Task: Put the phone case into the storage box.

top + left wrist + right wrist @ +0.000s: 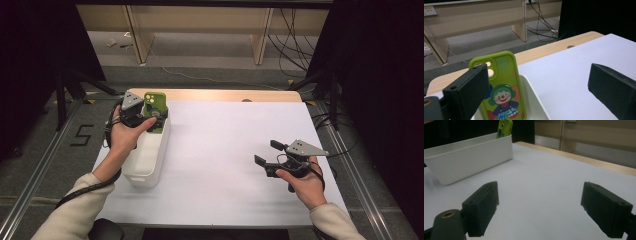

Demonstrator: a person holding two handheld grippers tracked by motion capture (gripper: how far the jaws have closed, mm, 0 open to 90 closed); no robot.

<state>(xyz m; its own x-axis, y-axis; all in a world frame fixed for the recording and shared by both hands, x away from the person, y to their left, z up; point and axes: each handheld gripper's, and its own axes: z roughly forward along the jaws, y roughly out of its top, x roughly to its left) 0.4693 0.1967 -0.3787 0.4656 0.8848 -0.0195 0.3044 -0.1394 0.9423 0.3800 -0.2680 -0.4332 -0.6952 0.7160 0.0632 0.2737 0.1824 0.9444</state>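
I see the phone case (501,87) standing upright at the far end of the bin (150,165), so placing looks done. My left gripper (150,119) is spread just beside it; the right gripper (267,155) rests spread, well apart.

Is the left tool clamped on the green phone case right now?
No, the left tool has its jaws spread wide, and the green phone case stands free in the white bin.

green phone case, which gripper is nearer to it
Left. The left gripper is right beside the green phone case at the white bin; the right gripper is across the table.
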